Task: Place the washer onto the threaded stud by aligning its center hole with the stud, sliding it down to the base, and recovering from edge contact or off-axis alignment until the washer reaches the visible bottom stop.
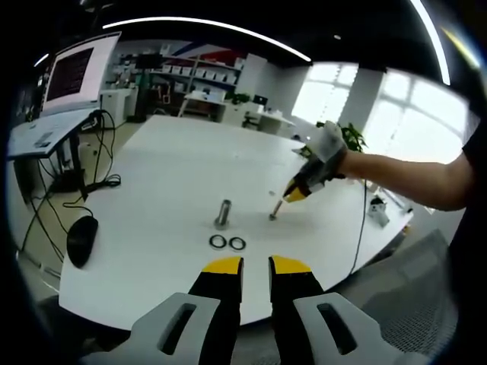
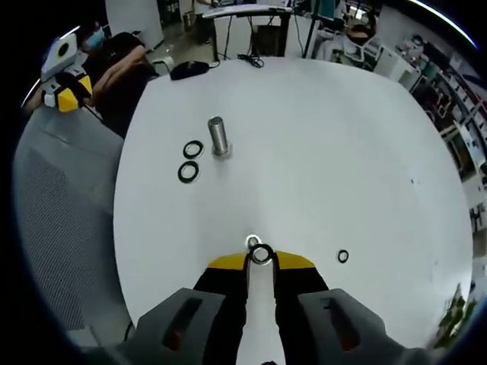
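One washer (image 2: 261, 254), a small dark ring with a pale centre, is sitting pinched at the tips of the right hand-held gripper (image 2: 261, 261), just over a short stud (image 2: 253, 242) on the white tabletop (image 2: 319, 152). It is probably light, stiff and slippery, so gripping across its rim seems best. The left hand-held gripper (image 1: 256, 264) is hovering empty, jaws slightly apart, near two spare rings (image 1: 227, 242) and a taller metal stud (image 1: 223, 214).
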{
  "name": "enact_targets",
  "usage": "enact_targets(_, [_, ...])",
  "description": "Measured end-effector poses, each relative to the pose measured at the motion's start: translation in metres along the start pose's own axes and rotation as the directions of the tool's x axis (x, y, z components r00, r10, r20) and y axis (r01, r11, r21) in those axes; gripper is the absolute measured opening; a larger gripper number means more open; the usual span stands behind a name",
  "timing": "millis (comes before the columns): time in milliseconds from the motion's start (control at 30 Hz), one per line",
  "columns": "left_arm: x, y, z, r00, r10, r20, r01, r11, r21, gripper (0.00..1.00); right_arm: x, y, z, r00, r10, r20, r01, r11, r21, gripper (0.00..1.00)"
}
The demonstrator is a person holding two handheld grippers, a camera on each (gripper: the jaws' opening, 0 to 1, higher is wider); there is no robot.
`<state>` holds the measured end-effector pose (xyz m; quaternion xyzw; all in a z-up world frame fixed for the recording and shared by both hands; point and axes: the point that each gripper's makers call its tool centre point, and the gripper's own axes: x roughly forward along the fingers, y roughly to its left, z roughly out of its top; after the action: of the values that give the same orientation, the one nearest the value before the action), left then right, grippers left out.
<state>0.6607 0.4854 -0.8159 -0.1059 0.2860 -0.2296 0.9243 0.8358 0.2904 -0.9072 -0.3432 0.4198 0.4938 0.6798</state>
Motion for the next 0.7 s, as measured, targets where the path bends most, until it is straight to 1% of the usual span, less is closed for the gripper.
enact_targets(333, [0.000,-0.001,0.000,1.000,-0.002,-0.003,0.002,1.000,0.002,0.11,0.004,0.003,0.007,1.000,0.009,0.004,-0.009,1.000,-0.002,0.14])
enact_targets(700, [0.000,0.000,0.000,1.000,-0.002,-0.005,0.002,1.000,0.001,0.11,0.013,0.004,0.008,1.000,0.020,-0.018,-0.021,1.000,-0.018,0.14])
